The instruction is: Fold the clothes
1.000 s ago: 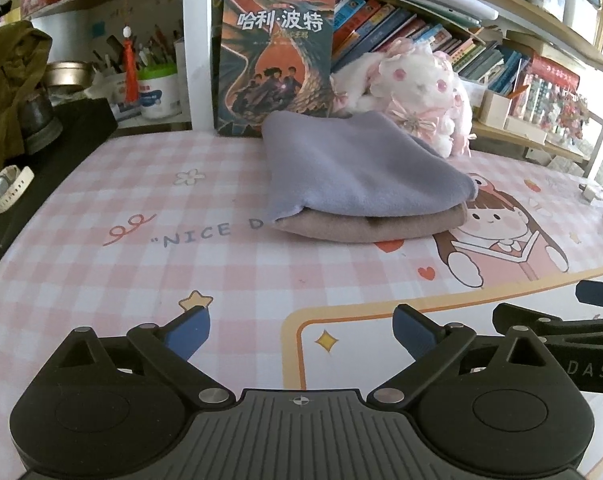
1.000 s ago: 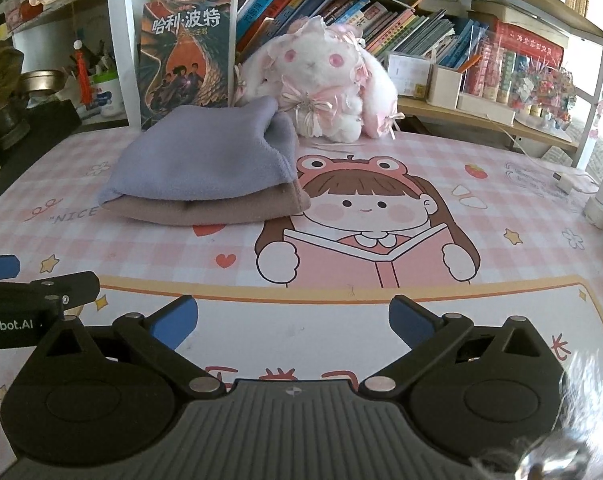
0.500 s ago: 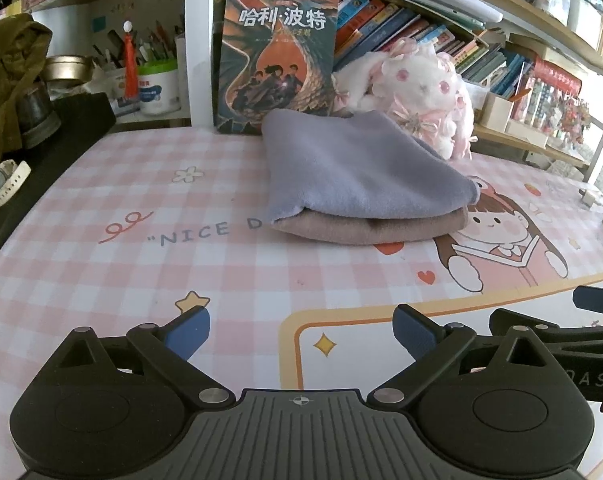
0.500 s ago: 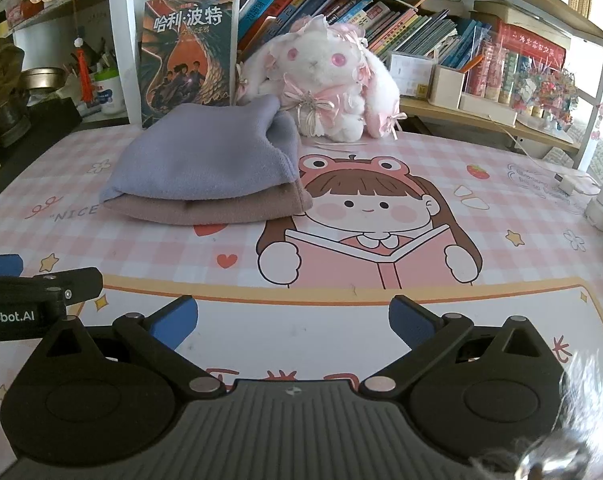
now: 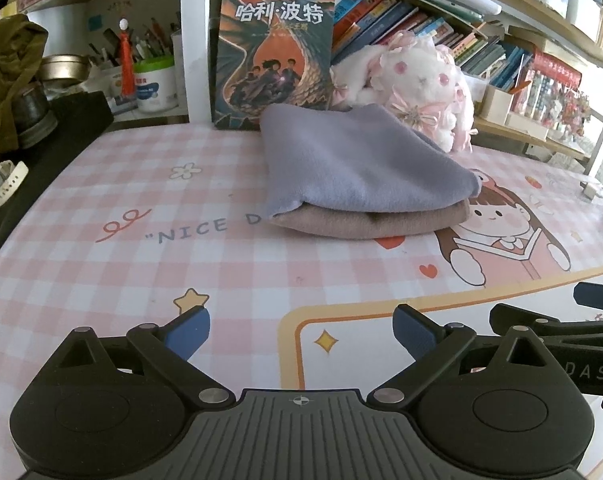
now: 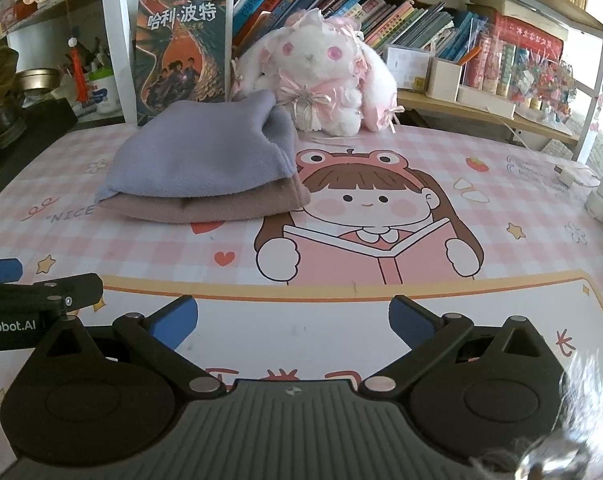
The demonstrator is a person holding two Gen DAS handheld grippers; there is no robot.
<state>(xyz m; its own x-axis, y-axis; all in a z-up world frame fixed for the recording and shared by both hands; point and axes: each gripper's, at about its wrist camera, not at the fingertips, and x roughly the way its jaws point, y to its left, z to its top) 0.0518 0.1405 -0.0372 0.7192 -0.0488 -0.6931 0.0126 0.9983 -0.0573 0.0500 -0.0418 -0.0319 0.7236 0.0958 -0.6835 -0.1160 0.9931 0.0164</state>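
Observation:
A folded lavender cloth lies on top of a folded tan cloth at the back of the pink checked table mat. The stack also shows in the right wrist view, lavender over tan. My left gripper is open and empty, well in front of the stack. My right gripper is open and empty, in front and to the right of it. Each gripper's side shows at the edge of the other's view.
A Harry Potter book and a white plush rabbit stand behind the stack against the bookshelf. A black box with a white watch sits at the left edge. A charger and cable lie at the right.
Both grippers have drifted slightly back and up; the cloth stack sits a little lower in both views. Nothing was grasped or released.

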